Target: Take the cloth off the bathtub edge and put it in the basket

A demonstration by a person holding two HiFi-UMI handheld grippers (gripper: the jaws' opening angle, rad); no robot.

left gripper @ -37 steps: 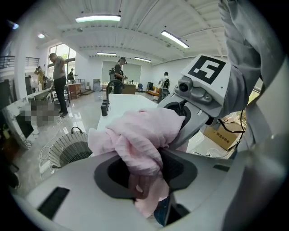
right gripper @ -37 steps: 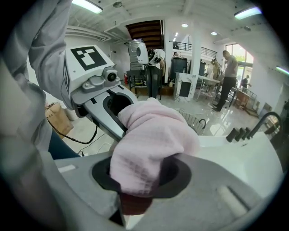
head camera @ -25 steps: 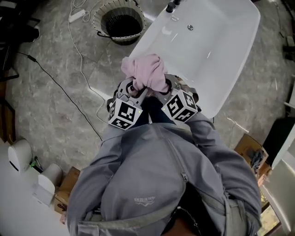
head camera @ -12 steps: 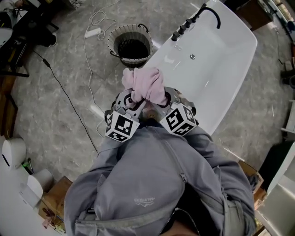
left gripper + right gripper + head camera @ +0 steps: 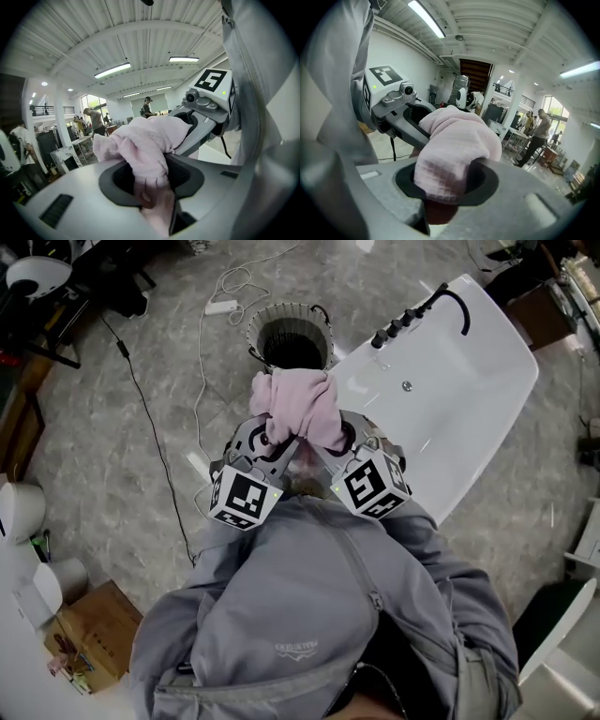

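Mid-transfer, gripping pink cloth [image 5: 298,404] tight in fingers of left gripper [image 5: 274,434] and right gripper [image 5: 328,437]; next, reach over basket [image 5: 258,334], release.

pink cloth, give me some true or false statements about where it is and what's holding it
1. Both the left gripper and the right gripper are clamped on the cloth. True.
2. The cloth lies inside the basket. False: it is bunched up in the two grippers, outside the basket.
3. The basket stands on the floor next to the tap end of the bathtub. True.
4. The cloth is spread flat on the bathtub. False: it is a crumpled bundle held in the jaws.
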